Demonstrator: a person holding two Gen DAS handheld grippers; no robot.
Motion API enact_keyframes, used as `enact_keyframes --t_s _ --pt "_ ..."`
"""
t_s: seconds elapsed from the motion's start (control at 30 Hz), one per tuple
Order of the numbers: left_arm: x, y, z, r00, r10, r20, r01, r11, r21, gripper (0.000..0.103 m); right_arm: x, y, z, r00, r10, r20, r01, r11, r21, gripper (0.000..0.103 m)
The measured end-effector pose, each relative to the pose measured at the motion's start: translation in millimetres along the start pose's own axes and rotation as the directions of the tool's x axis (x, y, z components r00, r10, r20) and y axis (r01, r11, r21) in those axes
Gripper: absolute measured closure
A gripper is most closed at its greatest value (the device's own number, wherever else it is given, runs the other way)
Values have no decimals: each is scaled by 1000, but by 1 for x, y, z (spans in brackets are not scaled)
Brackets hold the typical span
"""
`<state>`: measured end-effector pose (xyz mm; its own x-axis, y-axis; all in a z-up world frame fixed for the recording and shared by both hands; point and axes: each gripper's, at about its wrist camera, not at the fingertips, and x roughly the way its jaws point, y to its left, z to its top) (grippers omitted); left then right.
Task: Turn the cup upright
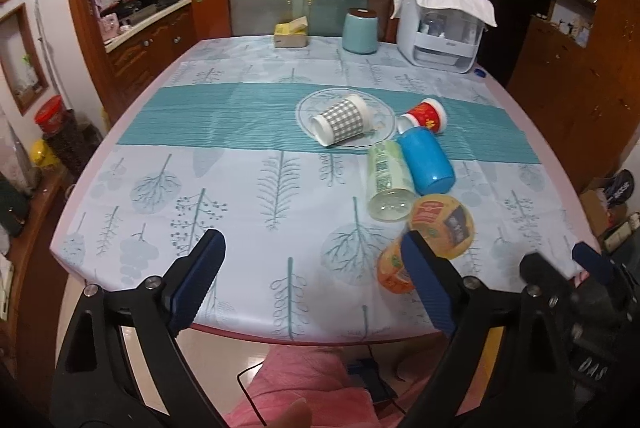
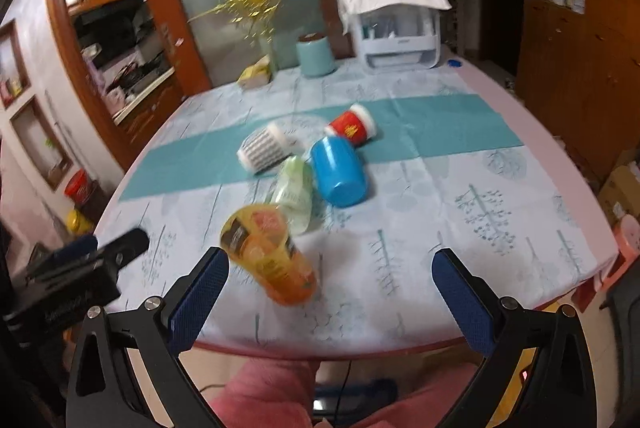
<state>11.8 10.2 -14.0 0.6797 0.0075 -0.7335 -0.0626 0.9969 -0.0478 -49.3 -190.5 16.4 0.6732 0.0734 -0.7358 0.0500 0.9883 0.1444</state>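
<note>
Several cups lie on their sides on the table: a grey checked cup (image 1: 342, 120) (image 2: 262, 148), a red cup (image 1: 426, 115) (image 2: 352, 127), a blue cup (image 1: 426, 162) (image 2: 340, 174), a pale green clear cup (image 1: 388, 180) (image 2: 294, 194) and an orange printed cup (image 1: 432, 240) (image 2: 268, 254) nearest the front edge. My left gripper (image 1: 316, 256) is open and empty, short of the cups, with the orange cup behind its right finger. My right gripper (image 2: 330, 276) is open and empty, with the orange cup just inside its left finger (image 2: 200, 300).
The table has a leaf-print cloth (image 1: 240, 188) with a teal band. At the far edge stand a yellow tissue box (image 1: 291, 34), a mint canister (image 1: 360, 30) and a white appliance under a cloth (image 1: 440, 24). The other gripper shows at the right edge (image 1: 560, 288) and left edge (image 2: 80, 268).
</note>
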Motion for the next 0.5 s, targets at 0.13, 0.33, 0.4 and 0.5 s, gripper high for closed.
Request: enact_keyframes --t_s 0.13,0.33,0.4,0.5 --pt "5 -2 -4 1000 0 -16 0 1000 6 10 18 10 -8 1000 7 -29 -8 1000 -21 0" --pt "8 -5 -6 1000 12 -13 -12 1000 18 4 24 18 -9 1000 11 -15 -12 999 -34 0" --pt "7 -4 -6 1000 19 -6 -19 1000 18 3 27 18 -9 1000 11 -14 -12 999 -32 0" --pt "7 -5 -6 1000 29 -3 -29 999 20 1 26 17 -8 1000 13 -17 -14 999 -32 0"
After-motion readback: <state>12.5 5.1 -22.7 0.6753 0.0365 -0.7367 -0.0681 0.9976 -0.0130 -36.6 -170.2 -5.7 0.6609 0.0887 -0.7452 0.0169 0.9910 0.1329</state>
